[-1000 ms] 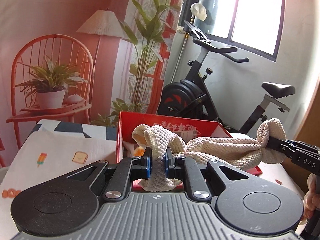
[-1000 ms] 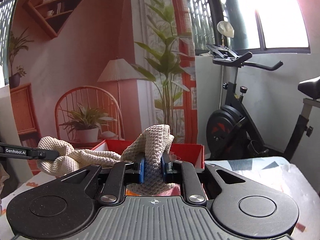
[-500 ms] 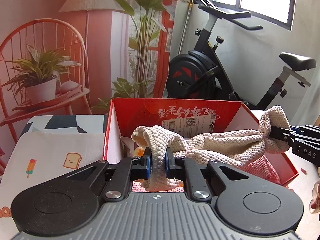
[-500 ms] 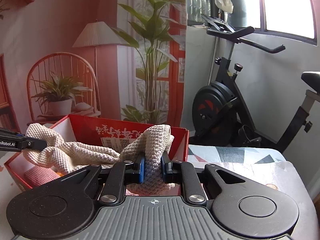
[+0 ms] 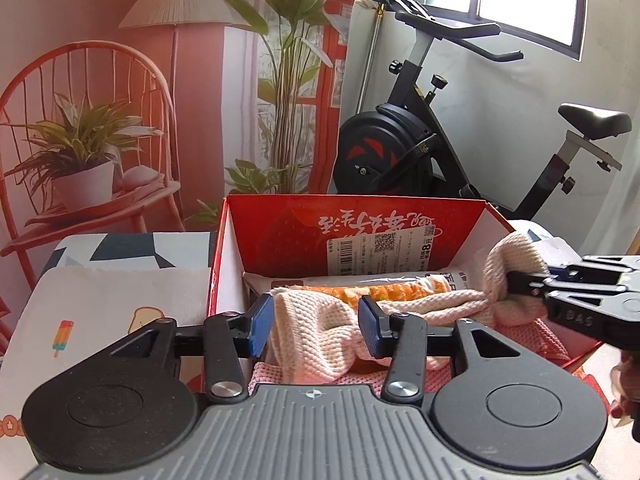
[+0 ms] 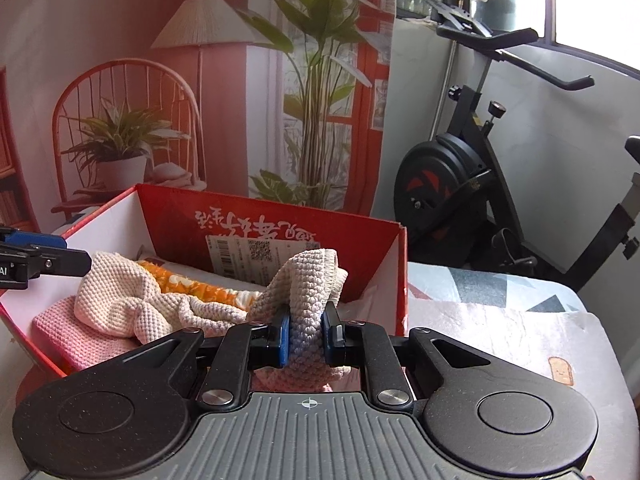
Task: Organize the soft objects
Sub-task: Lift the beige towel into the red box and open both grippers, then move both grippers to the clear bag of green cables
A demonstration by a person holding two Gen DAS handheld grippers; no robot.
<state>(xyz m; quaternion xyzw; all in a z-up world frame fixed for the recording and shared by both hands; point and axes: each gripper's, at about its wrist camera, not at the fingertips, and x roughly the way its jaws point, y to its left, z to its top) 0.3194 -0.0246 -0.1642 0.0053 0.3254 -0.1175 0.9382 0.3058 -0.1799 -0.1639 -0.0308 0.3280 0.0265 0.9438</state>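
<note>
A cream knitted cloth [image 5: 316, 332] lies across the inside of the red cardboard box [image 5: 360, 216], on top of a folded pink cloth [image 5: 536, 340] and an orange patterned item [image 5: 384, 292]. My left gripper [image 5: 316, 326] is open, its blue pads either side of the cloth's left end. My right gripper [image 6: 306, 338] is shut on the cloth's other end [image 6: 308, 280] at the box's right side; it shows in the left wrist view [image 5: 520, 280] too. The left gripper's fingertips [image 6: 52, 258] show at the box's left wall [image 6: 100, 236].
The box stands on a table with a printed cloth [image 5: 100, 300]. Behind it hangs a backdrop picturing a chair, plant and lamp [image 5: 180, 4]. An exercise bike [image 5: 420, 132] stands at the back right beneath a window.
Both grippers lowered the cream cloth into the red box. The left gripper, shut on the cloth before, has now opened and let go; the right one still grips.
</note>
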